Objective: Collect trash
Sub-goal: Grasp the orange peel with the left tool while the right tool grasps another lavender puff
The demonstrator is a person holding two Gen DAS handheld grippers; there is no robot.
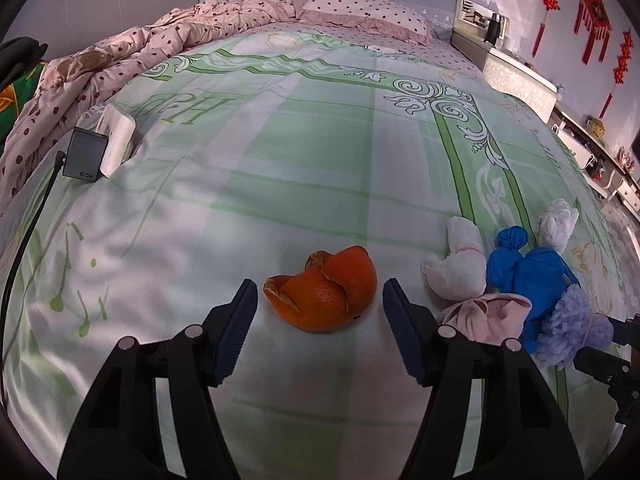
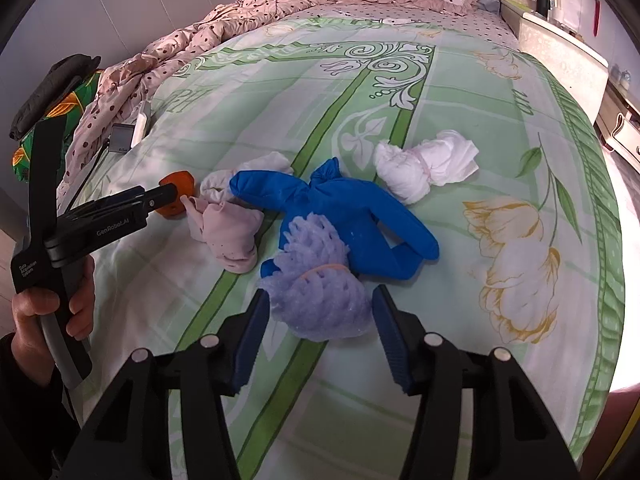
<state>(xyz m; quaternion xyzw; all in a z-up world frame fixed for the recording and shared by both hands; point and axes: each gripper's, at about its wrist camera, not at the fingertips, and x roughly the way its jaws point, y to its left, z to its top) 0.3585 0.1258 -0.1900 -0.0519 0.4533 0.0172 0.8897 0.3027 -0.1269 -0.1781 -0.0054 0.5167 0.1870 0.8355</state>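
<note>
An orange peel (image 1: pixel 324 300) lies on the green-patterned bed sheet (image 1: pixel 280 160), between the fingers of my left gripper (image 1: pixel 320 286). That gripper is open, with a gap on each side of the peel. My right gripper (image 2: pixel 320 296) is open around a purple foam net (image 2: pixel 320 292), its pads close beside the net. Just behind the net a blue glove (image 2: pixel 340 208) sprawls. A white tissue wad (image 2: pixel 424 168) and a pink crumpled piece (image 2: pixel 228 232) lie by the glove. In the right wrist view my left gripper (image 2: pixel 160 196) reaches the peel (image 2: pixel 178 190).
A grey charger (image 1: pixel 84 156) with its cable and a white box (image 1: pixel 116 136) sit at the left of the bed. A dotted quilt (image 1: pixel 120 56) and pillow (image 1: pixel 360 8) lie at the head end. A cabinet (image 1: pixel 516 72) runs along the right. A hand (image 2: pixel 36 308) holds the left tool.
</note>
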